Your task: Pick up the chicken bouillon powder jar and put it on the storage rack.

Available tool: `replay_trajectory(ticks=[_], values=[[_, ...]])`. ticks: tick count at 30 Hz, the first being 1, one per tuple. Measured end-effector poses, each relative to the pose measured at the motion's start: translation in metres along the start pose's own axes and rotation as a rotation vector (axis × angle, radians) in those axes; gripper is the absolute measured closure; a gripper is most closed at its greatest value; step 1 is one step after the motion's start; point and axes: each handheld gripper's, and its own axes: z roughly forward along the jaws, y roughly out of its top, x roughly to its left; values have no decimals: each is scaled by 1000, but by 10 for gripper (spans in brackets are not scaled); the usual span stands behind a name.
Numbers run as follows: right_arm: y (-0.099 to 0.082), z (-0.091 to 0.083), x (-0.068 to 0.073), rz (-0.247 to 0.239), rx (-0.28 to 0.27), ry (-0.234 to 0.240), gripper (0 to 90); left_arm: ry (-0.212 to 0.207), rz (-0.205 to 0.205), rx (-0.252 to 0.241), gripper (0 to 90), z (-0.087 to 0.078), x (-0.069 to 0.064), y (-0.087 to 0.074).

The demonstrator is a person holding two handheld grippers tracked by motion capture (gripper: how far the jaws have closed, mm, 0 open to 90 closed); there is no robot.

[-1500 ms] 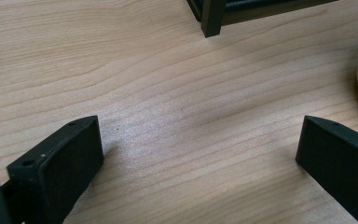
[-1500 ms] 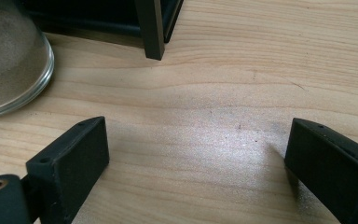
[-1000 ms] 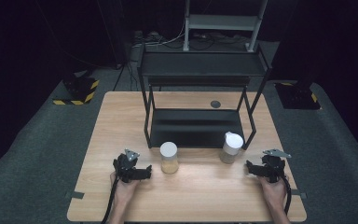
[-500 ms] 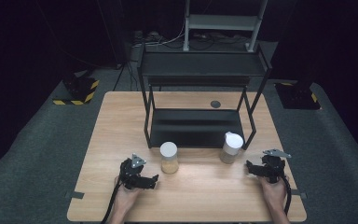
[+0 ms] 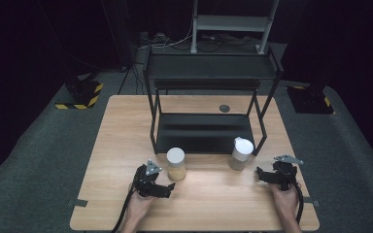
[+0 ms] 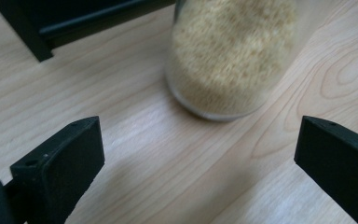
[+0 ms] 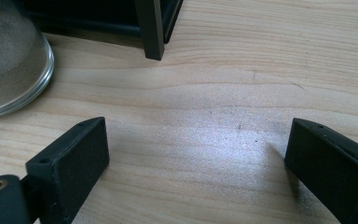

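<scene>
Left gripper (image 5: 169,188): sat in the lower left of the high view, held in a hand (image 5: 138,206) on the wooden table (image 5: 121,141), jaws spread wide with nothing between them; it lay just below and left of the grain jar.
Left gripper view: the two black jaws stood at the lower corners of the frame, and the grain jar (image 6: 230,56) rose in the upper middle, blurred, beyond the gap and not touched by either jaw.
Grain jar (image 5: 176,164): stood upright, white lid on top, pale yellow grains inside, in the centre-left of the high view, just in front of the black shelf rack (image 5: 209,73).
White-topped jar (image 5: 241,153): stood upright, centre-right of the high view, beside the rack's front right leg.
Right gripper (image 5: 261,175): sat in the lower right of the high view, jaws parted and empty, near the white-topped jar but apart from it.
Right gripper view: the jar's glass base (image 7: 11,70) was at the upper left, a rack leg (image 7: 150,28) at the upper middle.
</scene>
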Motion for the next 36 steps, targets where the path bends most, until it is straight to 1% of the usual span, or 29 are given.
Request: replay_trajectory(ticks=[2,8,15,21,25,30,36], values=[[0,0,0,0,0,0,52,-7,4,-15,19,4,-3,4],[0,0,0,0,0,0,52,-14,9,-34,21,8,-6,9],[0,0,0,0,0,0,52,-11,18,-49,33,13,-11,18],[0,0,0,2,0,0,52,-24,4,-78,51,15,-11,22],[0,0,0,1,-1,0,52,-25,-1,-87,64,16,-11,25],[0,0,0,0,0,0,51,-10,-4,-91,86,19,-14,29],[0,0,0,0,0,0,52,0,-12,-108,112,22,-18,30]])
